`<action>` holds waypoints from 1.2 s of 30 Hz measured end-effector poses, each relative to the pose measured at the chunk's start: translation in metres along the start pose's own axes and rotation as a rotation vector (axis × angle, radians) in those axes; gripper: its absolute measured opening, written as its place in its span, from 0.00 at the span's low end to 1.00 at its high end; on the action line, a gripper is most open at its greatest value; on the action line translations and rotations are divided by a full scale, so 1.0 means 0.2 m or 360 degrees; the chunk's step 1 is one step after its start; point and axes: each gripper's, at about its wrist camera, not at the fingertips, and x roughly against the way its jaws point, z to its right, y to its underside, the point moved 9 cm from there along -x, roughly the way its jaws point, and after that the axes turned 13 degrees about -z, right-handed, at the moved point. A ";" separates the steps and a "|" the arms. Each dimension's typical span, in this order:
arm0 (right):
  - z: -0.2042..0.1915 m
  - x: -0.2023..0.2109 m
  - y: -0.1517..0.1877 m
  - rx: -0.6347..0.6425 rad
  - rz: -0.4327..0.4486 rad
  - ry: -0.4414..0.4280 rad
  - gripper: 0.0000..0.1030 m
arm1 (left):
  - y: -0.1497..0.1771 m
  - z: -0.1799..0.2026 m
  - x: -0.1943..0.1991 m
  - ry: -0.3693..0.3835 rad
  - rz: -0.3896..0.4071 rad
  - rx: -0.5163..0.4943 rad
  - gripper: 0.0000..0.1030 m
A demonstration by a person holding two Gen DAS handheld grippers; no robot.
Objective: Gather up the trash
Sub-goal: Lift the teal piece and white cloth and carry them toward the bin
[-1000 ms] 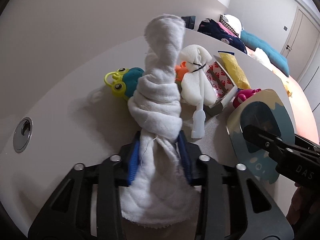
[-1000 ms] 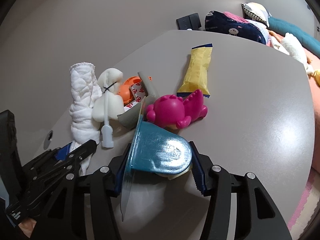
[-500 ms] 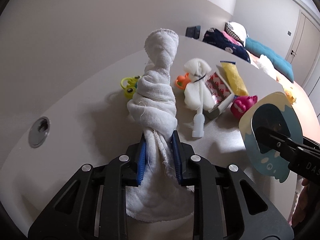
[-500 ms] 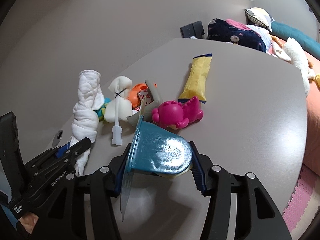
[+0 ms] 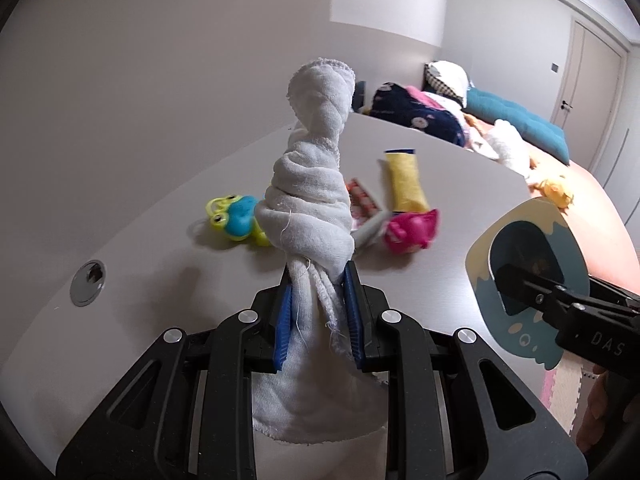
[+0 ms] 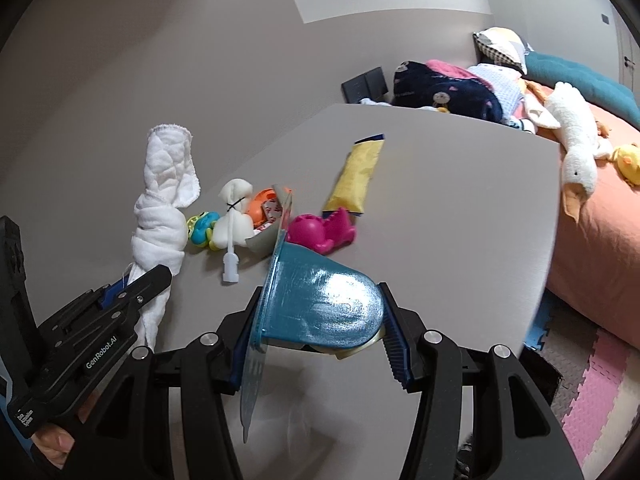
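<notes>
Two grasps secured: left claw (image 5: 316, 312) clenched on knotted white cloth (image 5: 308, 208), right claw (image 6: 320, 336) gripping blue plastic cup (image 6: 324, 304). Carry-off underway; next, a bin needed, none visible.

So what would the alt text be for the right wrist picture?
The right gripper clamps a blue plastic cup on its side above a grey table strewn with small toys and a yellow wrapper. At left, the left gripper holds a knotted white cloth.

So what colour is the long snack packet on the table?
Yellow packet with a dark blue end, clearest in the right wrist view.
</notes>
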 end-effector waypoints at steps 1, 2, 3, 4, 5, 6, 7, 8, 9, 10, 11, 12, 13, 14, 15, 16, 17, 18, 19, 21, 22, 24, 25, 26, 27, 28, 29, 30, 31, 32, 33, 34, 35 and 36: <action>0.02 0.02 0.01 -0.0007 0.0005 0.0006 0.54 | 0.00 0.03 0.00 0.0008 0.0001 -0.0015 0.22; 0.04 0.03 0.01 -0.0014 0.0009 0.0012 0.54 | 0.00 0.06 0.01 0.0018 0.0004 -0.0029 0.22; 0.06 0.04 0.02 -0.0019 0.0013 0.0016 0.54 | 0.00 0.10 0.01 0.0031 0.0006 -0.0041 0.22; 0.08 0.06 0.03 -0.0028 0.0017 0.0023 0.54 | 0.00 0.11 0.01 0.0042 0.0007 -0.0048 0.22; 0.10 0.07 0.04 -0.0036 0.0020 0.0029 0.54 | 0.00 0.14 0.01 0.0056 0.0006 -0.0057 0.22; 0.12 0.08 0.04 -0.0043 0.0022 0.0035 0.54 | 0.00 0.17 0.01 0.0068 0.0006 -0.0069 0.22; 0.13 0.09 0.05 -0.0049 0.0023 0.0041 0.54 | 0.00 0.20 0.01 0.0075 0.0006 -0.0080 0.22; 0.16 0.11 0.06 -0.0060 0.0027 0.0048 0.54 | 0.00 0.22 0.01 0.0081 0.0005 -0.0088 0.22; 0.17 0.12 0.06 -0.0067 0.0030 0.0054 0.54 | 0.00 0.25 0.00 0.0089 0.0005 -0.0098 0.22; 0.19 0.13 0.07 -0.0076 0.0034 0.0061 0.54 | -0.01 0.28 0.00 0.0095 0.0007 -0.0110 0.22; 0.21 0.14 0.07 -0.0084 0.0037 0.0067 0.54 | -0.01 0.30 0.00 0.0101 0.0008 -0.0123 0.22; 0.23 0.15 0.08 -0.0090 0.0041 0.0072 0.54 | -0.01 0.33 0.01 0.0109 0.0010 -0.0135 0.22; 0.25 0.17 0.09 -0.0097 0.0047 0.0078 0.54 | -0.01 0.36 0.01 0.0115 0.0013 -0.0147 0.22; 0.26 0.18 0.09 -0.0102 0.0053 0.0084 0.54 | -0.01 0.38 0.01 0.0122 0.0016 -0.0157 0.22; 0.28 0.20 0.10 -0.0107 0.0058 0.0088 0.54 | -0.01 0.41 0.02 0.0134 0.0019 -0.0170 0.22; 0.30 0.21 0.10 -0.0114 0.0064 0.0094 0.54 | -0.01 0.43 0.02 0.0143 0.0020 -0.0179 0.22; 0.31 0.23 0.10 -0.0121 0.0071 0.0098 0.54 | -0.01 0.46 0.02 0.0153 0.0020 -0.0195 0.22; 0.32 0.24 0.11 -0.0126 0.0077 0.0103 0.54 | -0.01 0.48 0.02 0.0157 0.0021 -0.0204 0.22; 0.34 0.25 0.11 -0.0131 0.0082 0.0108 0.54 | -0.01 0.52 0.02 0.0167 0.0021 -0.0221 0.22; 0.37 0.28 0.12 -0.0147 0.0095 0.0119 0.54 | -0.01 0.57 0.02 0.0186 0.0020 -0.0245 0.22; 0.39 0.29 0.13 -0.0152 0.0099 0.0125 0.54 | -0.01 0.60 0.02 0.0194 0.0021 -0.0257 0.22; 0.43 0.32 0.14 -0.0169 0.0109 0.0140 0.54 | 0.00 0.65 0.02 0.0212 0.0019 -0.0277 0.22; 0.44 0.34 0.15 -0.0176 0.0113 0.0145 0.54 | 0.00 0.69 0.02 0.0226 0.0017 -0.0292 0.22; 0.47 0.35 0.16 -0.0190 0.0120 0.0154 0.54 | 0.00 0.71 0.02 0.0234 0.0016 -0.0302 0.22; 0.49 0.37 0.16 -0.0199 0.0126 0.0160 0.54 | 0.01 0.74 0.02 0.0244 0.0015 -0.0316 0.22; 0.51 0.39 0.17 -0.0210 0.0132 0.0168 0.54 | 0.01 0.76 0.01 0.0253 0.0013 -0.0327 0.22; 0.53 0.40 0.17 -0.0217 0.0136 0.0173 0.54 | 0.01 0.78 0.01 0.0260 0.0012 -0.0333 0.22; 0.55 0.41 0.18 -0.0227 0.0142 0.0179 0.54 | 0.01 0.79 0.01 0.0267 0.0010 -0.0342 0.22; 0.57 0.43 0.18 -0.0235 0.0146 0.0184 0.54 | 0.02 0.82 0.01 0.0276 0.0007 -0.0355 0.22; 0.60 0.44 0.19 -0.0248 0.0154 0.0192 0.54 | 0.02 0.84 0.01 0.0283 0.0005 -0.0362 0.22; 0.61 0.46 0.20 -0.0256 0.0160 0.0198 0.54 | 0.02 0.87 0.01 0.0291 0.0004 -0.0373 0.22; 0.63 0.46 0.20 -0.0263 0.0164 0.0203 0.54 | 0.02 0.89 0.01 0.0297 0.0001 -0.0384 0.22; 0.65 0.48 0.21 -0.0276 0.0169 0.0210 0.54 | 0.03 0.91 0.01 0.0303 -0.0001 -0.0394 0.22; 0.67 0.49 0.22 -0.0289 0.0173 0.0216 0.54 | 0.03 0.93 0.01 0.0308 -0.0003 -0.0402 0.22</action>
